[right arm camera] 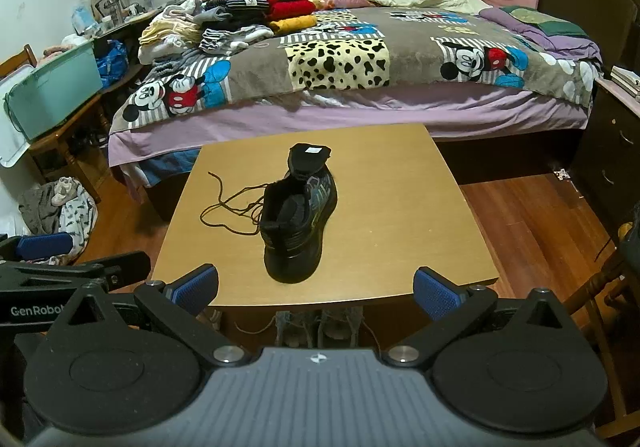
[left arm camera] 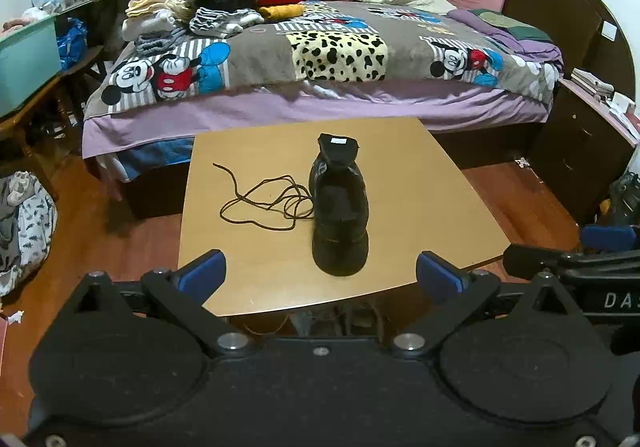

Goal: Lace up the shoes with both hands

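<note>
A black shoe [left arm camera: 339, 215] stands on a small wooden table [left arm camera: 420, 199], heel toward me, its tongue raised. A dark lace [left arm camera: 264, 203] lies in loose loops on the tabletop to the shoe's left. The right wrist view shows the same shoe [right arm camera: 298, 223], lace [right arm camera: 232, 207] and table [right arm camera: 400, 227]. My left gripper [left arm camera: 320, 277] hovers open at the table's near edge, with nothing between its blue pads. My right gripper [right arm camera: 316, 289] is open too, just short of the shoe's heel. Each gripper shows at the other view's edge.
Behind the table stands a bed [left arm camera: 340, 59] with a cartoon blanket and piles of folded clothes [left arm camera: 208, 11]. A dark nightstand [left arm camera: 592, 151] is at the right. A teal bin [left arm camera: 24, 59] and clothes on the floor [left arm camera: 24, 223] are at the left. Cords hang under the table.
</note>
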Demonstrator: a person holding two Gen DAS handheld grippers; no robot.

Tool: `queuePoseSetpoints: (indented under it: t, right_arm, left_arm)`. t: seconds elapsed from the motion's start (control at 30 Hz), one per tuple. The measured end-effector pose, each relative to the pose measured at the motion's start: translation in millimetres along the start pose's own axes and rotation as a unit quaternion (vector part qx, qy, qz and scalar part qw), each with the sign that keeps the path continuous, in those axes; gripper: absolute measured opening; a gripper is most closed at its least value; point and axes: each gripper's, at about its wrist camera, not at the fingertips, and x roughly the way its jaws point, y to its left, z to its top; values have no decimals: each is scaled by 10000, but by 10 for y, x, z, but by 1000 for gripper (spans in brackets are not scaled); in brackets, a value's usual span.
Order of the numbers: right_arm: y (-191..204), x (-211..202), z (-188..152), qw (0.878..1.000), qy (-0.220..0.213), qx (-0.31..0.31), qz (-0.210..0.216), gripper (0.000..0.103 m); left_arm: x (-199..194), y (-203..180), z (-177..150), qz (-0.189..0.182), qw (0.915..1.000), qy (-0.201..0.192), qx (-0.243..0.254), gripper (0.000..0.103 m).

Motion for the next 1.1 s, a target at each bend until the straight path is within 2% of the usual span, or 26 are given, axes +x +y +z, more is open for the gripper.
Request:
queuePoseSetpoints:
  t: [0.4, 1.1]
  right_arm:
    - [-11, 37, -34, 10000, 13, 42, 49, 103]
    - [51, 14, -20, 10000, 52, 47, 48, 103]
  left_arm:
    - [-19, -36, -23, 29, 9999, -101, 60, 102]
    - [-48, -51, 17, 79, 9999, -48, 76, 102]
